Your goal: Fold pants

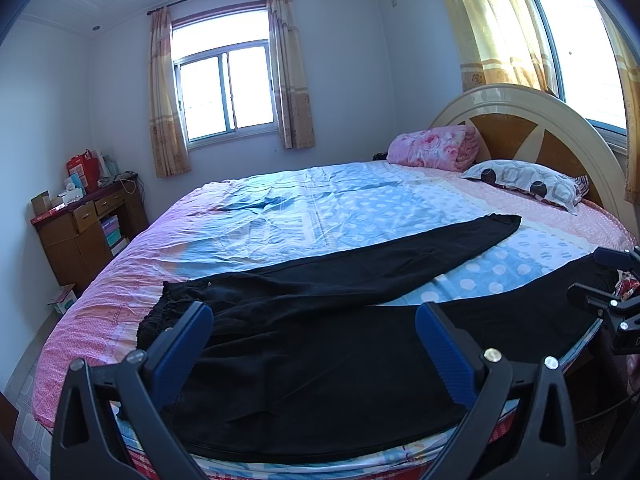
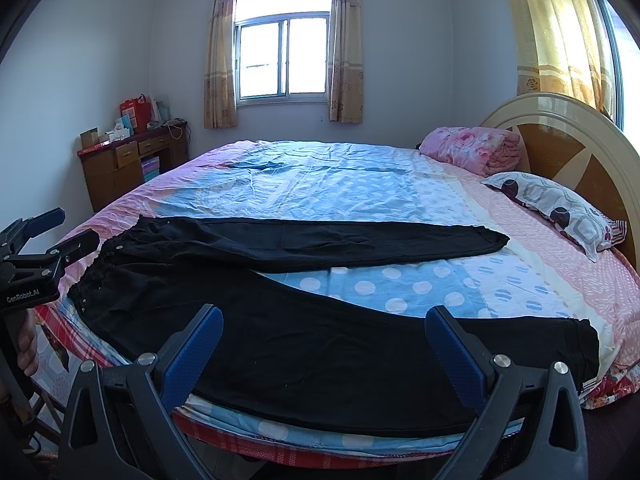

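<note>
1. Starting at your left, the left blue-padded black gripper hangs with its jaws spread wide and nothing between them, above the seat of the black soft-fabric pants, near the gathered waistband.
2. Looking at the pants themselves, you have them laid flat along the near edge of the round bed with its pink and blue polka-dot sheet, waist to your left, legs running right.
3. Judging progress, no fold is made yet: the two legs lie splayed apart in a V, with bare sheet between them. What is left, as I read it, is bringing the far leg over the near leg, then folding along the length.
4. Moving to your right, the right blue-padded black gripper is likewise wide open and empty, poised over the near leg, short of its cuff.
5. Noting what you cannot see: whether either gripper's tips touch the cloth is unclear, the near edge of the pants is hidden behind the gripper bodies, and black fabric swallows most creases and seams.
6. Past the cuffs, a grey patterned pillow and a pink folded quilt sit well apart from the pants.
</note>
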A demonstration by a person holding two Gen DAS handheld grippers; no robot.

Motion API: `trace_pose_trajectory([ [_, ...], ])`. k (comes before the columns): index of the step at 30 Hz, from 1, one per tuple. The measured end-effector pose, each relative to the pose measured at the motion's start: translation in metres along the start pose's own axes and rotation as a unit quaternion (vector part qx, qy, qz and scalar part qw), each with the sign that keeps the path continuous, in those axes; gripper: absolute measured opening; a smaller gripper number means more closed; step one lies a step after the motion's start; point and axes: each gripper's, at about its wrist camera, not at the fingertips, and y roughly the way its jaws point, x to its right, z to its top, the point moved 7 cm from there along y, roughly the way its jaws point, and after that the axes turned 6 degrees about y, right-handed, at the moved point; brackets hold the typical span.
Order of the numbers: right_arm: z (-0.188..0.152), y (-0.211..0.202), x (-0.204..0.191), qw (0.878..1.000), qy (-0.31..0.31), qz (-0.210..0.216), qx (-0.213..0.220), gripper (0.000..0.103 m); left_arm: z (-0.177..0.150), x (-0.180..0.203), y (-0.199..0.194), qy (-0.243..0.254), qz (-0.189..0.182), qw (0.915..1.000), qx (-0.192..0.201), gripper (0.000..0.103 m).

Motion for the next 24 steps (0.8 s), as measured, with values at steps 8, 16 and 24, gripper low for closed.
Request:
trace_pose_trajectory([
  [8,-0.002,0.003,0.001,1.000,-0.002,-0.002,-0.004,0.102,-0.005,0.002,0.002,0.000,0.000,1.0000,-0.002,0.103],
  [16,-0.009,0.022,0.011,1.000,0.002,0.003,-0.030,0.102,-0.029,-0.011,0.031,0.000,0.003,0.9994,-0.034,0.103],
  [24,-0.013,0.061,0.037,0.997,0.017,0.032,-0.062,0.102,-0.049,-0.115,0.099,-0.017,0.076,0.9929,-0.090,0.103],
])
